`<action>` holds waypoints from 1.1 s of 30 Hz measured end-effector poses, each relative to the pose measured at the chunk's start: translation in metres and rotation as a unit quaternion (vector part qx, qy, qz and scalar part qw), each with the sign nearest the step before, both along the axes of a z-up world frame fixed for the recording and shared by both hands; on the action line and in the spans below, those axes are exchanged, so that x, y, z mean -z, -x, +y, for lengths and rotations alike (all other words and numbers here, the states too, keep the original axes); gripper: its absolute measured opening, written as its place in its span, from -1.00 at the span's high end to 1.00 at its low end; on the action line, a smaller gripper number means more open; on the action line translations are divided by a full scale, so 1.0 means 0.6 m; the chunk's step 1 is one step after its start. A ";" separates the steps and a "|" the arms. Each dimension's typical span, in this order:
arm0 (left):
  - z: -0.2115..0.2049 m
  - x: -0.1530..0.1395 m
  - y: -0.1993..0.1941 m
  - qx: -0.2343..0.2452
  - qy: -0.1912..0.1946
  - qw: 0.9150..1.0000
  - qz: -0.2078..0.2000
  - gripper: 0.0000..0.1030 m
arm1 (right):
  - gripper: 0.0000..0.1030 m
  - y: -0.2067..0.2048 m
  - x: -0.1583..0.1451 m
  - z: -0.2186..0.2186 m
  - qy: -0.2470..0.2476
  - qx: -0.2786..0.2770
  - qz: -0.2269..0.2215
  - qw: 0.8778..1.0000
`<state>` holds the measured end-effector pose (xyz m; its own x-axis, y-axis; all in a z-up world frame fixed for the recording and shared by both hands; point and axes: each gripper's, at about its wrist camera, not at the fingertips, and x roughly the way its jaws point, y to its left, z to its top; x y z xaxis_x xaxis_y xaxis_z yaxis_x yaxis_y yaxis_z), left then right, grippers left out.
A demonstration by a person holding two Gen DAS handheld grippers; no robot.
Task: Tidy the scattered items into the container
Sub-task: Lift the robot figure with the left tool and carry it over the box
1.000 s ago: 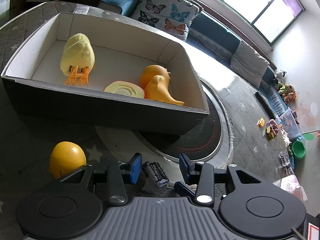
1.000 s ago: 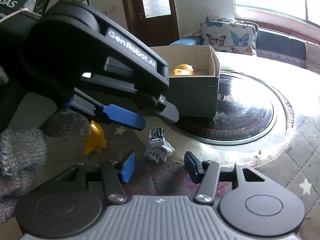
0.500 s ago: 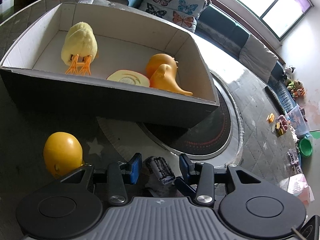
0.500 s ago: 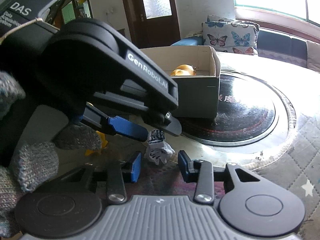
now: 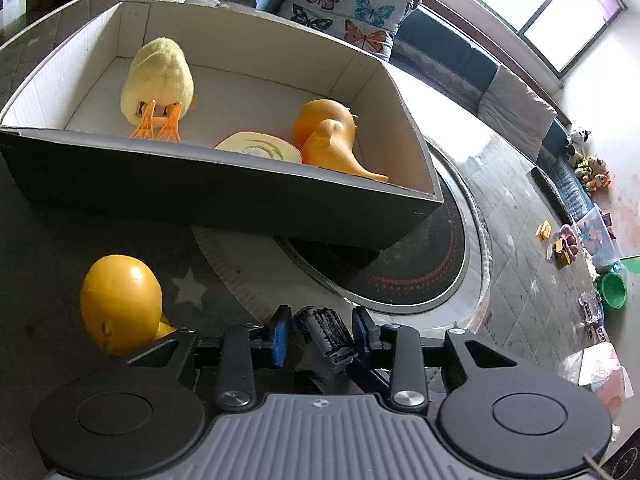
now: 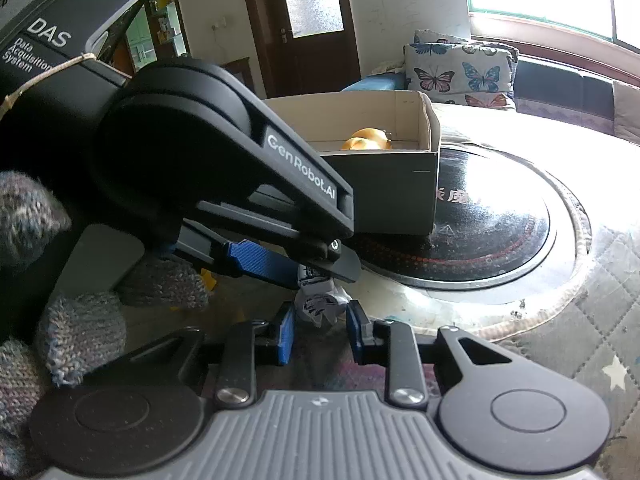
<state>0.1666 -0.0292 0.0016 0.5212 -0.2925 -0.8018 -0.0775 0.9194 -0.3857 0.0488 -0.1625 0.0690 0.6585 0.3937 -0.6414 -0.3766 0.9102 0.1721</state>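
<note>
Two handheld grippers converge on one small black-and-white toy figure point(image 5: 325, 338) lying on the dark quilted, star-printed table cover point(image 5: 188, 292), just in front of the round black glass hob plate point(image 5: 420, 264). The left gripper point(image 5: 320, 332) has its blue-padded fingers point(image 5: 280, 334) on either side of the toy's ribbed dark end; the jaws stand apart, with a gap visible on each side, so nothing is clamped. The right gripper point(image 6: 320, 330) is likewise released, its blue pads point(image 6: 286, 334) flanking the white lower part of the same toy point(image 6: 318, 304) without visible contact. In the right wrist view the left gripper point(image 6: 296, 264) crosses above the toy, held by a hand in a grey knitted glove point(image 6: 80, 320). An orange rounded plastic duck point(image 5: 120, 304) lies on the cover to the left of the left gripper, outside the container. The open cardboard box with white interior and dark outer walls point(image 5: 224, 200) stands beyond the toy, partly over the hob plate. Inside it lie a fluffy yellow chick with orange feet point(image 5: 158, 80), a pale yellow flat disc-shaped piece point(image 5: 258, 150) and an orange long-necked plastic bird point(image 5: 332, 142).
</note>
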 end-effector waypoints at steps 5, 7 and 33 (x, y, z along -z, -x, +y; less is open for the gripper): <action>0.001 -0.011 0.007 0.002 0.002 1.000 -0.009 0.32 | 0.50 0.003 -0.007 -0.002 -0.001 0.000 -0.006 1.000; 0.002 -0.019 0.008 0.001 0.006 1.000 -0.014 0.32 | 0.50 0.005 -0.012 -0.003 -0.002 0.000 -0.012 1.000; 0.031 -0.121 0.001 -0.021 0.016 0.998 -0.064 0.32 | 0.51 -0.018 -0.091 0.016 -0.009 -0.013 -0.074 0.997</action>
